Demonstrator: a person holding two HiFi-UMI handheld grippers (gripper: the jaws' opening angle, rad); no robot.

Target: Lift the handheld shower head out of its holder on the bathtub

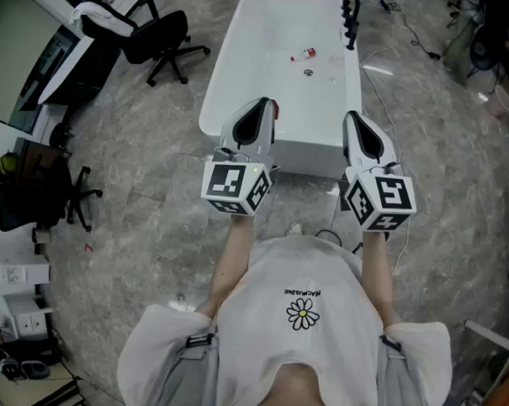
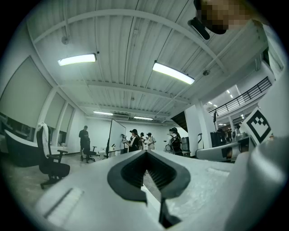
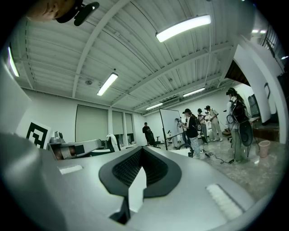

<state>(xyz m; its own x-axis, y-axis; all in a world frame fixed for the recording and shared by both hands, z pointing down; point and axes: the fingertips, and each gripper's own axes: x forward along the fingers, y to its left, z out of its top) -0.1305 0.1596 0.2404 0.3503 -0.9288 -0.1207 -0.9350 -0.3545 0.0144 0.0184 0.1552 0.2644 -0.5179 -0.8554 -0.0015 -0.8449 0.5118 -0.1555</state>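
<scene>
Approach stage. We hold the white left gripper [image 1: 260,106] and white right gripper [image 1: 353,118], jaws together on nothing, by the near end of the glossy white bathtub [image 1: 226,79]. The black handheld shower head [image 1: 353,17] appears seated at the far right rim, well apart. Next we judge a reach there, with the jaws parted.

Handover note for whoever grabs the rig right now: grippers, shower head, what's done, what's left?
Left gripper: shut, empty, pointed toward the bathtub.
Right gripper: shut, empty, alongside it.
Black shower fitting: on the tub's far right rim, well beyond both grippers; too small to tell head from holder.
Done: nothing, fitting untouched.
Left: move up to it, open a gripper, grip the head, lift it out.
</scene>
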